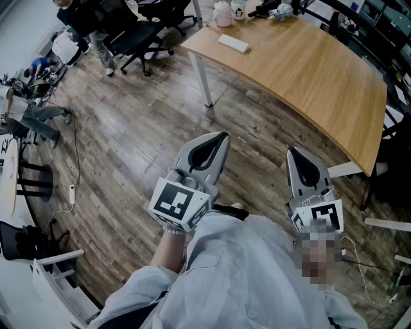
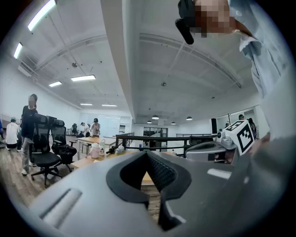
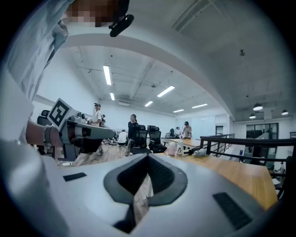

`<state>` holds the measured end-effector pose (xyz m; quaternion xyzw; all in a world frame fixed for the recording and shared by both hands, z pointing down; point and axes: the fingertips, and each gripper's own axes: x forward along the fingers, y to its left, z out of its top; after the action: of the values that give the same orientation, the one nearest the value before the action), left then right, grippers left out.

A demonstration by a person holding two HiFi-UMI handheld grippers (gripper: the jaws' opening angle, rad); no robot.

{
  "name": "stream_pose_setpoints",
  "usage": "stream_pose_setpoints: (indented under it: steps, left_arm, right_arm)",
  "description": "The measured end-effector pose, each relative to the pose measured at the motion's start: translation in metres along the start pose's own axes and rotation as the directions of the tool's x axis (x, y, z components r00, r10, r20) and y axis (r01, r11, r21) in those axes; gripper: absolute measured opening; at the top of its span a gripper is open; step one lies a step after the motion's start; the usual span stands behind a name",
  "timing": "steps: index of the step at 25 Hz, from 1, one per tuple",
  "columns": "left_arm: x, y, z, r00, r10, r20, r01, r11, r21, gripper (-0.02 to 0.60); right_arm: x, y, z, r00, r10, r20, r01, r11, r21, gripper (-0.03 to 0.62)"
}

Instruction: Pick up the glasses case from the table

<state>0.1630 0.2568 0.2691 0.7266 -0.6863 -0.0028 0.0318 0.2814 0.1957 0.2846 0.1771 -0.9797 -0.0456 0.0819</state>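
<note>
**A:** Obs.: both claws are held out roughly level over the wood floor point(image 1: 128, 160), short of the table point(image 1: 308, 77). The left gripper point(image 1: 221, 136) is clenched, its tips meet and nothing sits between them. The right gripper point(image 1: 292, 153) is the same, clenched and empty. Its own view shows the tips meeting on bare air.

**B:** Target?

**A:** A pale flat oblong near the table's far left end. I take it for the glasses case point(image 1: 232, 44). It lies flat on bare wood, just this side of a pink jar point(image 1: 223, 14) and a white bottle point(image 1: 238, 8). It is well apart from both grippers and nothing touches it.

**B:** So the step in hand is the approach. Any notes on doing it well?

**A:** Judgement only.
1. Walk up to the table edge before reaching, with no long stretch over the top.
2. Commit one gripper. The left sits nearer that end.
3. Open the jaws wide before arriving, not over the case.
4. The case is low and flat, so tilt the tips down and take it across its short width, near the middle, so that it does not pivot.
5. Mind the jar and bottle behind it. A nudge could slide the case into them.

**B:** Main risk?

**A:** A smooth top and a low profile, so the pads may skid the case rather than seat on it. Close slowly, check the seating, then lift straight up.
</note>
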Motion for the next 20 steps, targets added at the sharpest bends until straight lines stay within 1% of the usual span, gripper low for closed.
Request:
stream_pose_setpoints:
  steps: [4,9,14,20]
  left_arm:
    - [0.004,-0.001,0.001,1.000,-0.023,0.006,0.023,1.000,0.006,0.005]
    - [0.007,-0.002,0.000,0.999,-0.033,0.003,0.033,0.999,0.002,0.005]
    - [0.010,-0.001,-0.003,0.998,-0.058,-0.001,0.058,0.998,0.004,0.005]
    - [0.009,0.008,-0.006,0.998,-0.061,0.000,0.061,0.998,-0.001,0.004]
  right_arm:
    - [0.002,0.001,0.000,1.000,-0.004,0.001,0.004,1.000,0.000,0.000]
    - [0.001,0.000,-0.002,1.000,-0.013,-0.004,0.013,1.000,0.004,0.000]
    - [0.001,-0.003,-0.003,0.999,-0.045,0.002,0.045,0.998,0.035,0.000]
    - [0.004,-0.003,-0.006,0.997,-0.071,-0.002,0.071,0.996,0.051,0.000]
